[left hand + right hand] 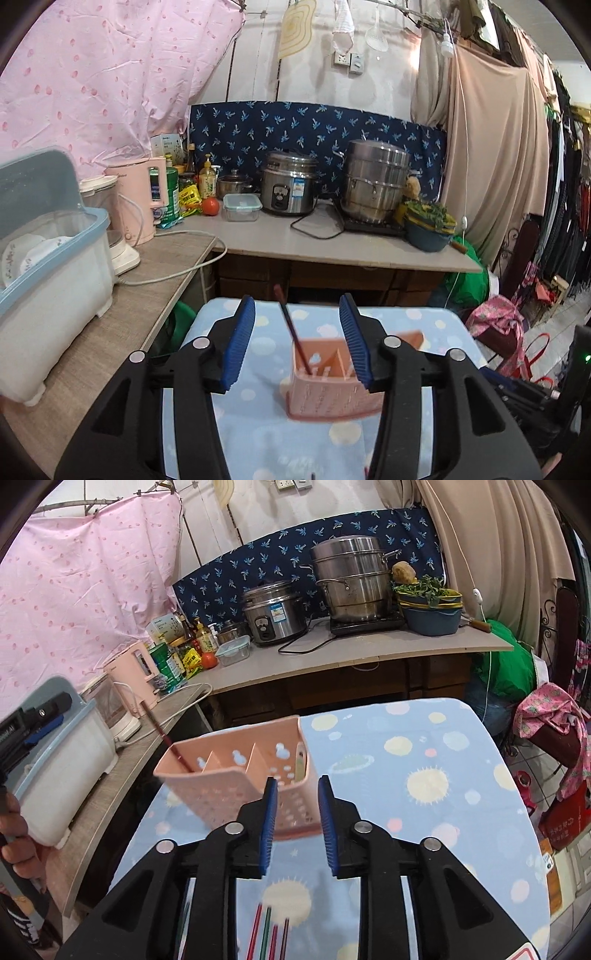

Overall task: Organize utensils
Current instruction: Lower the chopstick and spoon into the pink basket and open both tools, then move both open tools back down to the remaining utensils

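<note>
While both claws hover spread and holding nothing, the pink holder (240, 771) stands on the blue dotted tabletop (424, 812). 1 dark red chopstick (166, 738) leans in its leftmost compartment. The left claw (297, 339) frames the holder; the right claw (295, 823) sits just before it, with more chopsticks (269, 934) lying beneath.

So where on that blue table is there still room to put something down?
The spotted cloth to the right of the pink holder lies bare out to its edge. It is crowded near the right claw, where chopsticks lie; the back counter is packed.
</note>
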`<state>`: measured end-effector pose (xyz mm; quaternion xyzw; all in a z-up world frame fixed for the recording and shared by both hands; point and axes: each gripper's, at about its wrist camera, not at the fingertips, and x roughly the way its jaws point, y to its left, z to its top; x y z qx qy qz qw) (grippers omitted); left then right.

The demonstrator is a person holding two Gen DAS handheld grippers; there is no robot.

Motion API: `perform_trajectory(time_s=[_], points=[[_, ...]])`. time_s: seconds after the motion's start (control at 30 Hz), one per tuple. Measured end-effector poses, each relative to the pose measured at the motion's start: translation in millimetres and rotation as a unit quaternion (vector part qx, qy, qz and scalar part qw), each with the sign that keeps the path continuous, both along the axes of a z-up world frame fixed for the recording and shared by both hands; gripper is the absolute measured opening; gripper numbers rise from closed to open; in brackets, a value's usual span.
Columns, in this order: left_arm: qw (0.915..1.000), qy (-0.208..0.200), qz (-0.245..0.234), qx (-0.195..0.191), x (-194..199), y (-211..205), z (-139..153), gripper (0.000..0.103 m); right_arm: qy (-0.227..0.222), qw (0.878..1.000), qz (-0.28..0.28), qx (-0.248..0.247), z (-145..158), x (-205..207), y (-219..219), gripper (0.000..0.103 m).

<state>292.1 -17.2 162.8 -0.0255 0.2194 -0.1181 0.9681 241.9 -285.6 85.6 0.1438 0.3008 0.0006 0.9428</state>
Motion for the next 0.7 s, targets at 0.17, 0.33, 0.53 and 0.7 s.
perform_trajectory(time_s=[0.17,0.33,0.53,0.7], points=[[0.9995,0.018,-0.003,0.027,-43,6,-16,0.048,0.007,1.000,0.003,-0.013,-6,-47,9,0.030],[0.9982,0.044,-0.007,0.040,-82,18,-41,0.048,0.022,0.999,0.008,-0.027,-20,-93,22,0.034],[0.9935,0.094,0.007,0.064,-117,34,-85,0.048,0.055,0.998,0.015,-0.036,-48,-140,41,0.035],[0.9882,0.131,0.024,0.075,-144,47,-126,0.048,0.077,0.996,0.012,-0.051,-74,-176,58,0.036]])
